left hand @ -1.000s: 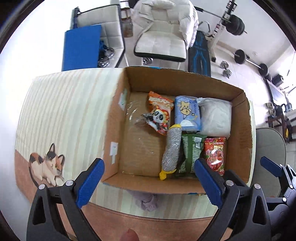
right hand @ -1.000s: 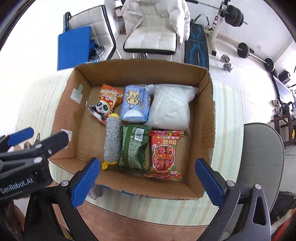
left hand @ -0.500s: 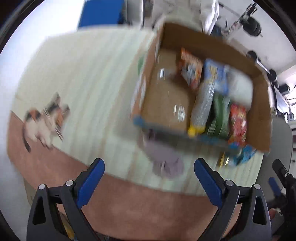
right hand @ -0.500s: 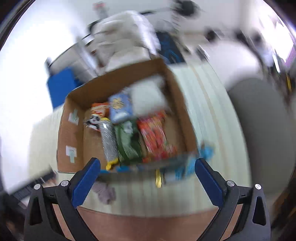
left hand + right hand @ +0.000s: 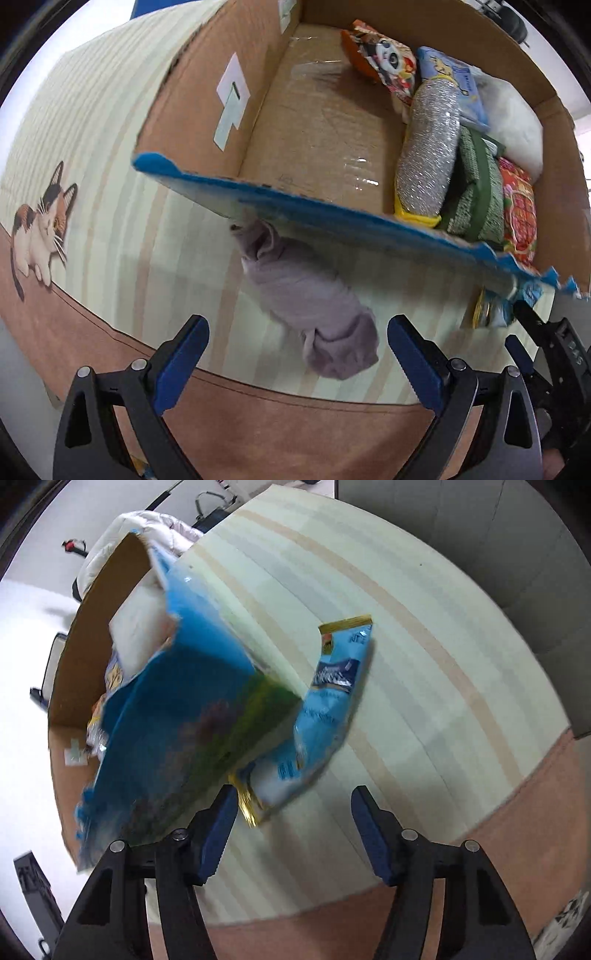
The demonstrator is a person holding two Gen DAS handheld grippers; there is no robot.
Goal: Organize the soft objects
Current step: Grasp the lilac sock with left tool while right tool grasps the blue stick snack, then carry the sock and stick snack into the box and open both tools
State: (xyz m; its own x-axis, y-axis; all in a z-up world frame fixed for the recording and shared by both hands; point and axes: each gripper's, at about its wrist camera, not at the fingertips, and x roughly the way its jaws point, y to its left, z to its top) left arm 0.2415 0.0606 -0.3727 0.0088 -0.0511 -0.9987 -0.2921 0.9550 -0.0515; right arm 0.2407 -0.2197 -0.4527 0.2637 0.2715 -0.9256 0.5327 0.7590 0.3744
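A rolled lilac cloth [image 5: 314,306] lies on the striped tablecloth, its far end tucked under the cardboard box's blue front flap [image 5: 332,218]. My left gripper [image 5: 297,354] is open and empty, just in front of the cloth. A light blue snack bag [image 5: 325,716] with gold ends lies on the table against the box's blue outer wall [image 5: 177,731]; it also shows in the left wrist view [image 5: 495,306]. My right gripper [image 5: 293,834] is open and empty, close in front of the bag. The right gripper also shows at the left view's right edge [image 5: 546,343].
The box holds a panda snack bag [image 5: 384,55], a silver scrubber [image 5: 428,147], a green pack [image 5: 476,184], a red pack [image 5: 517,214], a blue pack [image 5: 458,81] and a white pouch [image 5: 513,122]. A cat print [image 5: 37,229] marks the cloth's left edge. A grey chair [image 5: 517,546] stands beyond the table.
Both grippers have dropped from above the box to table level in front of it. The left now faces the lilac cloth, the right swung right to the blue snack bag.
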